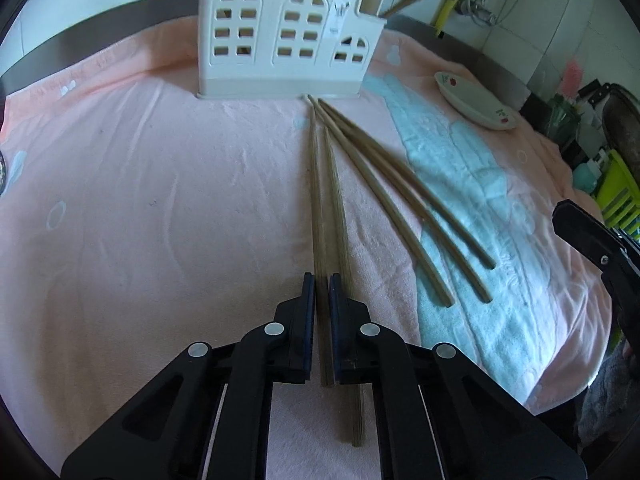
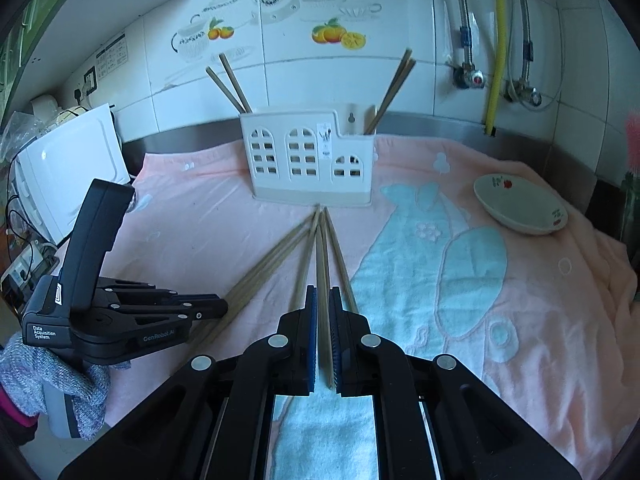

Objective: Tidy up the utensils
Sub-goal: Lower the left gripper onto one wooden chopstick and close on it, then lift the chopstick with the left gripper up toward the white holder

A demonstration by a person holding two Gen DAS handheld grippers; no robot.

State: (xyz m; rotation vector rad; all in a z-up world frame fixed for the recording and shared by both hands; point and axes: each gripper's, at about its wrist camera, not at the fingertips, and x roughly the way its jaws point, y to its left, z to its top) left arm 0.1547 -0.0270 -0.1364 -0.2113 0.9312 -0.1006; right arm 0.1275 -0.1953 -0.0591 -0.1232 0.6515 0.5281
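Several wooden chopsticks lie on a pink towel (image 1: pixel 160 200), tips toward a white utensil holder (image 1: pixel 280 36) shaped like a house. My left gripper (image 1: pixel 322 280) is shut on one chopstick (image 1: pixel 318 200); a second one (image 1: pixel 338 208) lies just beside it. My right gripper (image 2: pixel 323 292) is shut on a chopstick (image 2: pixel 322 256). The left gripper also shows in the right wrist view (image 2: pixel 216 308), low over the towel. The holder (image 2: pixel 312 160) holds two chopsticks at its left (image 2: pixel 230 80) and two at its right (image 2: pixel 394 84).
A white bowl (image 2: pixel 520 204) sits on the towel at the right, also in the left wrist view (image 1: pixel 476 100). A white appliance (image 2: pixel 68 168) stands at the left. Tiled wall and water pipes (image 2: pixel 496 48) are behind.
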